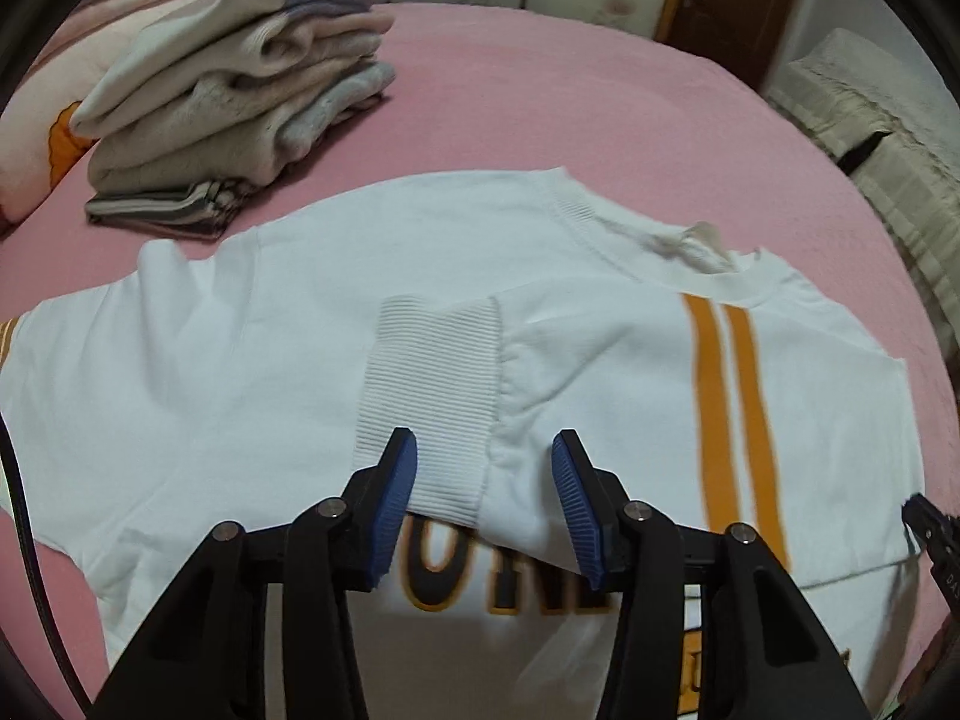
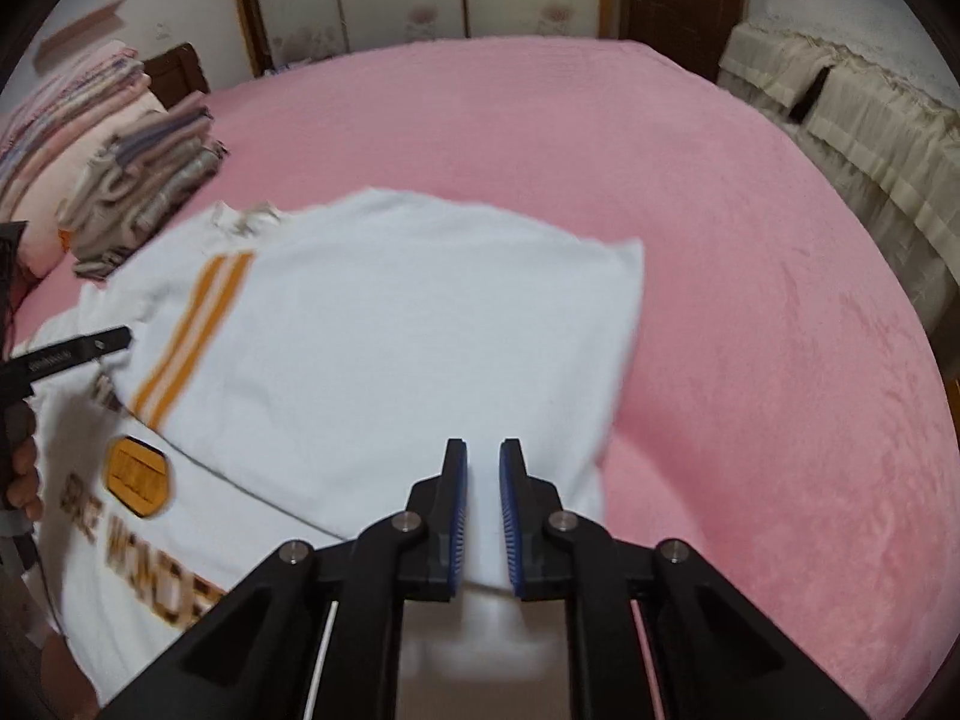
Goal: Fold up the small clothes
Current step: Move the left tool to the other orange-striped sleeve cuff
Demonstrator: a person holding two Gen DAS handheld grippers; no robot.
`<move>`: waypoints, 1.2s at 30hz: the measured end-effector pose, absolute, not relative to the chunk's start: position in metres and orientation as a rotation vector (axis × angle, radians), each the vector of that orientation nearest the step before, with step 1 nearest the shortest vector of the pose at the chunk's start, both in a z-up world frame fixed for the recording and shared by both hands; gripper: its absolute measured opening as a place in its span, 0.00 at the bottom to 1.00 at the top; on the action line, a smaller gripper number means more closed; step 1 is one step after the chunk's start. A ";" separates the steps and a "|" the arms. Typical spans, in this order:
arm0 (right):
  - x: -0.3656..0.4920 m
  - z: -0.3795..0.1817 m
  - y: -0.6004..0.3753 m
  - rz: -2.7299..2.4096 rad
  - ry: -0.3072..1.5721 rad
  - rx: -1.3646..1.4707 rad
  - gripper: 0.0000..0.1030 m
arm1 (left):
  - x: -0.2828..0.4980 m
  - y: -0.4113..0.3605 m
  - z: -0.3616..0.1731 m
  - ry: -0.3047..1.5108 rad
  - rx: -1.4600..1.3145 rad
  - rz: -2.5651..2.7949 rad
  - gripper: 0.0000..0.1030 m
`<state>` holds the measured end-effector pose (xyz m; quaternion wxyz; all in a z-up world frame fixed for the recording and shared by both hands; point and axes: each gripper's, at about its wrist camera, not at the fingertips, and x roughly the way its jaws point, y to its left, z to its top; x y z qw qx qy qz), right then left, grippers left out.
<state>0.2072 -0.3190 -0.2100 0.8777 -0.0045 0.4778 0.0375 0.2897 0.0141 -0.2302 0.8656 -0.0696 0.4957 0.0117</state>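
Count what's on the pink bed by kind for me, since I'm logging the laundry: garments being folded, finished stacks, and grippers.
White sweatshirt with orange stripes, being folded: 1
Stack of folded clothes: 1
Grippers: 2, left gripper open over the ribbed cuff, right gripper shut on the sweatshirt
Total: 4

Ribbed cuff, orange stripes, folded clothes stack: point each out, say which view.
ribbed cuff (image 1: 429,396), left wrist view, middle of the ribbing.
orange stripes (image 1: 729,408), left wrist view, between the two bars, on the right-hand one's inner edge.
folded clothes stack (image 1: 240,102), left wrist view, middle layers of the pile.
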 end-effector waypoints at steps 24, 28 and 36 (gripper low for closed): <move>0.144 -0.128 -0.289 0.137 0.885 0.078 0.02 | 0.211 -0.008 -0.149 0.911 -0.114 -0.019 0.84; 0.134 -0.119 -0.279 0.147 0.894 0.100 0.02 | 0.183 -0.003 -0.124 0.866 -0.110 -0.012 0.89; 0.108 -0.110 -0.251 0.182 0.911 0.075 0.03 | 0.140 0.020 -0.098 0.837 -0.130 -0.001 0.90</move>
